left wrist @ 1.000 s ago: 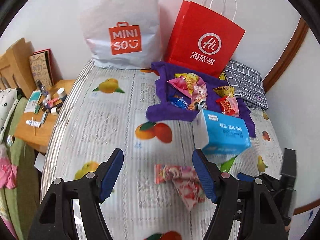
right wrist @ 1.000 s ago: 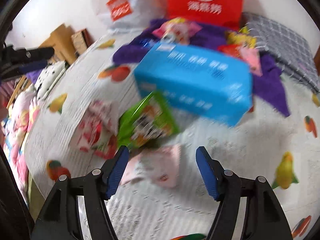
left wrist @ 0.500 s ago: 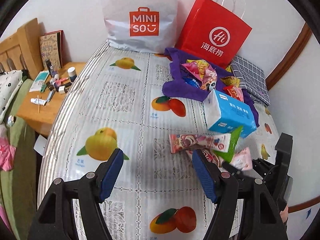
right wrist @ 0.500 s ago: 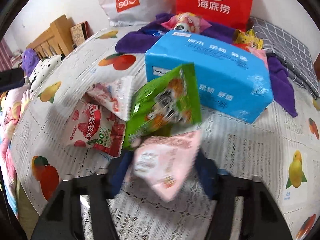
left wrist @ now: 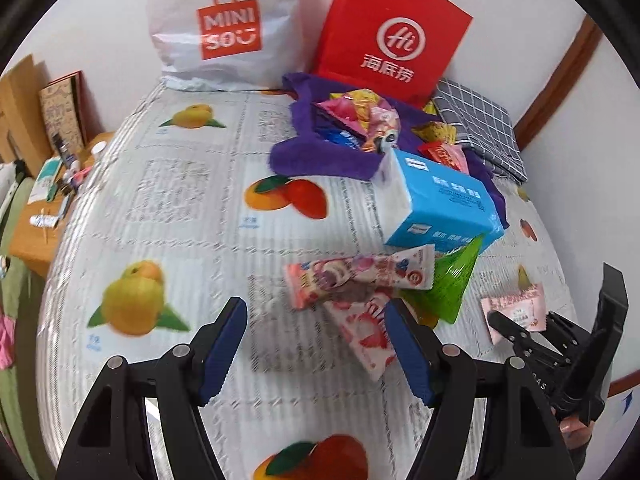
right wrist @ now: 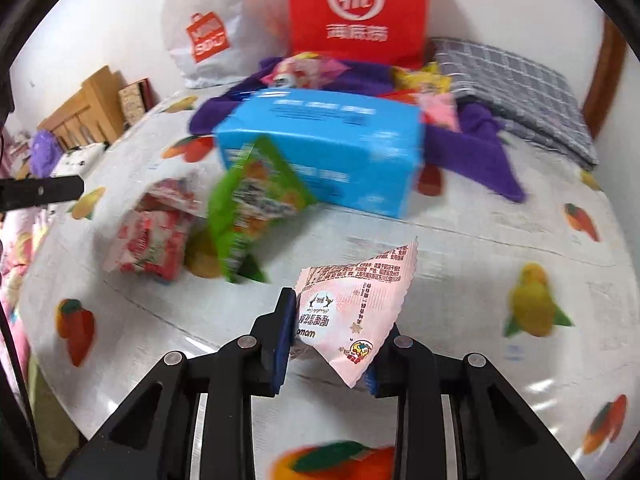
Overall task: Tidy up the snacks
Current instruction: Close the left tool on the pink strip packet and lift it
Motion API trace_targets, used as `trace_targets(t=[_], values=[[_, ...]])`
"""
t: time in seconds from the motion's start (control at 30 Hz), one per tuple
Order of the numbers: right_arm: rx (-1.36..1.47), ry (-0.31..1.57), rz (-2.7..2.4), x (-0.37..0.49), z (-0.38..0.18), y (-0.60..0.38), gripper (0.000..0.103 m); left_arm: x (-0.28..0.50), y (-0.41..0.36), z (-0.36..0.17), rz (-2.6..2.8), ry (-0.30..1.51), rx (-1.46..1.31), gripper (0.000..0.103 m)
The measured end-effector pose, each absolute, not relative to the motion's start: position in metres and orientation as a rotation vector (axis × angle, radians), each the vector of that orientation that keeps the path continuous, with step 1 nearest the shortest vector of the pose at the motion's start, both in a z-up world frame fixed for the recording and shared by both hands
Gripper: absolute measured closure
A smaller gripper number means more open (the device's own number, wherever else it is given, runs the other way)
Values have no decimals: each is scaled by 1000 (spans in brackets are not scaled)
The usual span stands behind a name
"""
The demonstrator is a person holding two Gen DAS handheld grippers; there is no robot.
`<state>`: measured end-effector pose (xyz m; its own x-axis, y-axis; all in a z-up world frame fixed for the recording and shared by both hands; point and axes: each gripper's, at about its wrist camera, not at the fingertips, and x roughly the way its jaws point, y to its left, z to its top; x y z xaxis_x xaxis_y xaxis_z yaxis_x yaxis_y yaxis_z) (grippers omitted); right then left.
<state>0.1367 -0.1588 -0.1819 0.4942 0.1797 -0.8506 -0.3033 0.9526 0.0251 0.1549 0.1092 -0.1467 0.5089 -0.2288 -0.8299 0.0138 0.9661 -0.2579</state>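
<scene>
Left half of the fruit-print bedspread [left wrist: 168, 208] is bare, open to its left edge and near edge. Right-center is blocked: blue tissue box [left wrist: 440, 204], green snack bag [left wrist: 452, 284] leaning on it, pink snack packets [left wrist: 360, 292] just beside. Far right corner crowded by purple cloth [left wrist: 320, 156], red paper bag [left wrist: 392, 32], white Miniso bag [left wrist: 228, 28].

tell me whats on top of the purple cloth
On the purple cloth lies a pile of snack packets, pink, yellow, blue and red. The blue box covers its near edge, so anything under the box or the pile is hidden.
</scene>
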Motion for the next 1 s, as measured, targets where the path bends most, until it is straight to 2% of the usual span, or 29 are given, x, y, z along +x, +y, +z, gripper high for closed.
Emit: trace_targets(t=[0.4, 0.83, 0.87, 0.9, 1.0], values=[[-120, 959, 237, 133, -191, -202, 75, 180, 69, -173, -219, 1048, 84, 34], [-67, 929, 234, 145, -199, -208, 72, 216, 39, -191, -338, 1053, 235, 34], [-62, 930, 233, 145, -199, -209, 72, 217, 37, -194, -344, 1060, 240, 37], [-60, 929, 233, 146, -199, -209, 72, 218, 36, -196, -347, 1065, 237, 46], [-58, 928, 231, 147, -199, -208, 72, 216, 38, -197, -360, 1062, 197, 59]])
